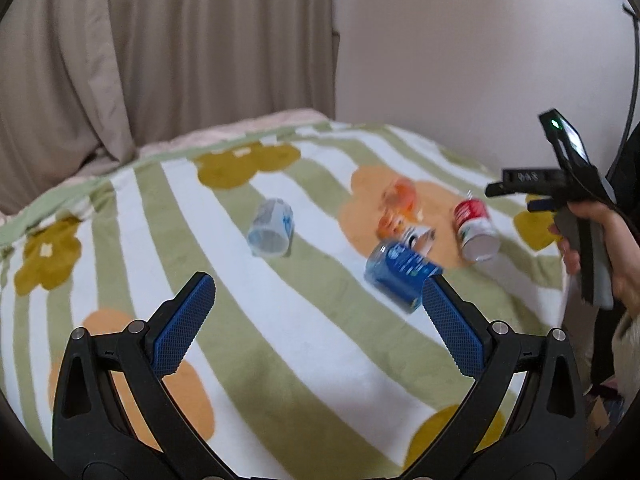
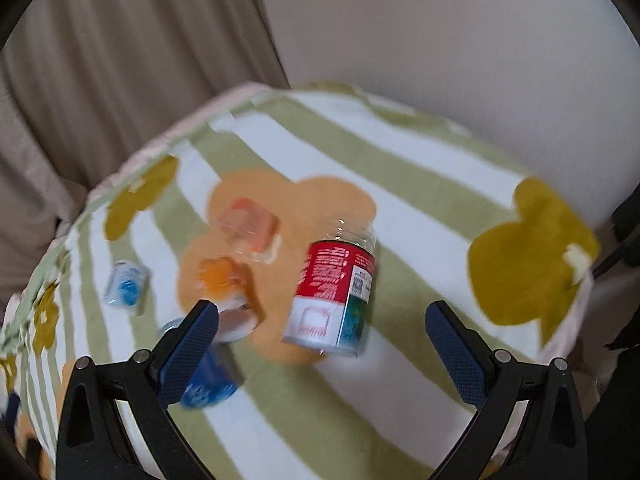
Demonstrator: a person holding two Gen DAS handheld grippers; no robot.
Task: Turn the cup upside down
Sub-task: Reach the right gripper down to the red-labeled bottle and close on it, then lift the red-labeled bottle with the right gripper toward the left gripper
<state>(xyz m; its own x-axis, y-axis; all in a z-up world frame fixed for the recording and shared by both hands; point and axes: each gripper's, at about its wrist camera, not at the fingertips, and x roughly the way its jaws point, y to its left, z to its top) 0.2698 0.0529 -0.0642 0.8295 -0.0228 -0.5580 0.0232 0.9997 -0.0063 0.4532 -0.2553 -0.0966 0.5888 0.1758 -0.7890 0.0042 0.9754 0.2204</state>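
Several small plastic cups lie on a striped, flowered blanket [image 1: 280, 340]. A red-and-white cup [image 2: 336, 292] lies on its side just ahead of my right gripper [image 2: 322, 312], which is open and empty. A blue cup [image 1: 400, 276] lies against the right finger of my open, empty left gripper [image 1: 318, 284]; in the right wrist view the blue cup [image 2: 208, 388] is partly hidden behind the left finger. The red cup [image 1: 476, 228] sits further right in the left wrist view, near the hand-held right gripper [image 1: 516, 198]. Both views are blurred.
A clear cup with blue print [image 1: 270, 228] lies on its side mid-blanket. Orange cups [image 1: 400, 204] cluster between the blue and red ones. A beige curtain [image 1: 160, 40] and a pale wall [image 1: 460, 40] stand behind. The blanket's edge drops off at the right [image 2: 576, 300].
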